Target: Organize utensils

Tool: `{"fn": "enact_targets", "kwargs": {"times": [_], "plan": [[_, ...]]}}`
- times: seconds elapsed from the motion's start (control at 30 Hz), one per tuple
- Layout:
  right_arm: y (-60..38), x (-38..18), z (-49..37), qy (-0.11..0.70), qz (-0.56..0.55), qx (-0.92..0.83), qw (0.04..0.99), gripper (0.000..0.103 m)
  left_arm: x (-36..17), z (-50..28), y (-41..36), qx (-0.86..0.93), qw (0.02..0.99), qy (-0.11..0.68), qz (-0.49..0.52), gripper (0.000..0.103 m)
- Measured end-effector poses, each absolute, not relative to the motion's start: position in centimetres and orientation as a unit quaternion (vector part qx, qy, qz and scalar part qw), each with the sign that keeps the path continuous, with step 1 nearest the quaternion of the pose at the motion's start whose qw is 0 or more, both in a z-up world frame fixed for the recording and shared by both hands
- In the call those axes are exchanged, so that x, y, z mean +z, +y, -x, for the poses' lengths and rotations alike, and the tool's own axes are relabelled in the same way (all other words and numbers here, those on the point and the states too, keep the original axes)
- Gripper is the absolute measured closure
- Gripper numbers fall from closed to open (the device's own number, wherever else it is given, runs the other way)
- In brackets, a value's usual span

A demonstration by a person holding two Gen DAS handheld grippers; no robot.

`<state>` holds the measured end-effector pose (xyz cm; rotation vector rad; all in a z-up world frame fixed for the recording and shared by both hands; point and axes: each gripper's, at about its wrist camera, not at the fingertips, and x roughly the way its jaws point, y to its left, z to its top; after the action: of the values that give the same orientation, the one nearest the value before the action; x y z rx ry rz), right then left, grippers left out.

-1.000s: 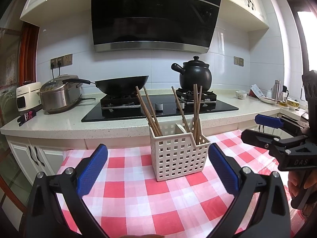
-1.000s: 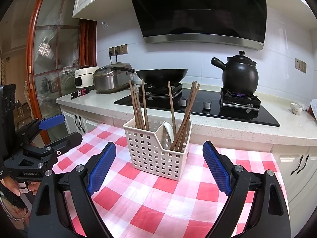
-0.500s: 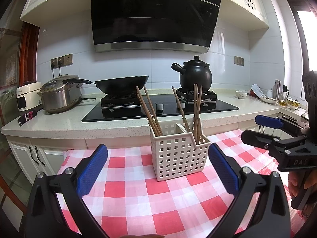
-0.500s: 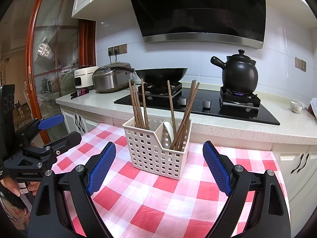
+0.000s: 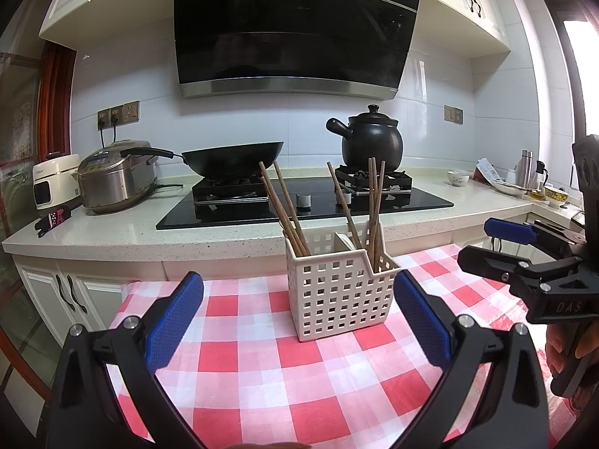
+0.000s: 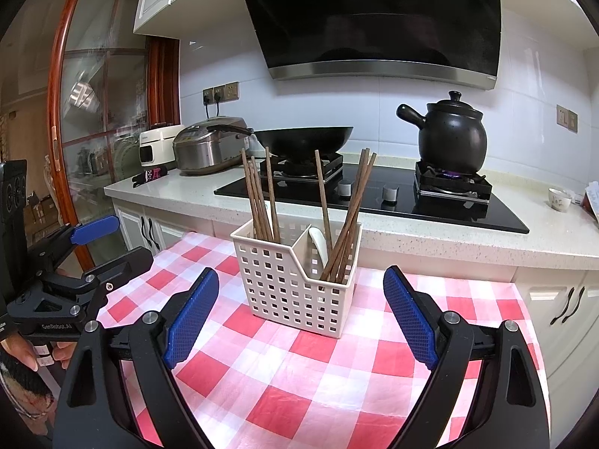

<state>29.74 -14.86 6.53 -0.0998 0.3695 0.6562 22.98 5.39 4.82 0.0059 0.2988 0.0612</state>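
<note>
Both blue-padded grippers, left gripper (image 5: 297, 321) and right gripper (image 6: 301, 318), gape wide and empty before the white perforated plastic caddy (image 6: 295, 280). Its thin brown wooden chopsticks (image 6: 262, 198) look light, stiff and slippery; pinch one mid-shaft, above the caddy's rim.

I am looking at a kitchen with white tiled walls (image 5: 232, 119). A big black hood (image 5: 295, 26) is hanging over the stove (image 5: 299, 205). White cupboards (image 5: 90, 3) are sitting up high and under the pale stone counter (image 5: 93, 232). Bright light is coming in from a window (image 5: 576, 75) on the right. A brown wooden glass door (image 6: 93, 112) is standing on the left.
</note>
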Motion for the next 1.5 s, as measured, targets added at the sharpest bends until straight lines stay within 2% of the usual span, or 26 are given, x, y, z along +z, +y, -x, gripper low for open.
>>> {"fn": "enact_targets", "kwargs": {"times": [1.5], "plan": [[-14.97,6.35,-29.18,0.182,0.044,0.319,0.929,0.018,4.32,-23.29,5.00,0.024,0.988,0.151,0.006,0.005]]}}
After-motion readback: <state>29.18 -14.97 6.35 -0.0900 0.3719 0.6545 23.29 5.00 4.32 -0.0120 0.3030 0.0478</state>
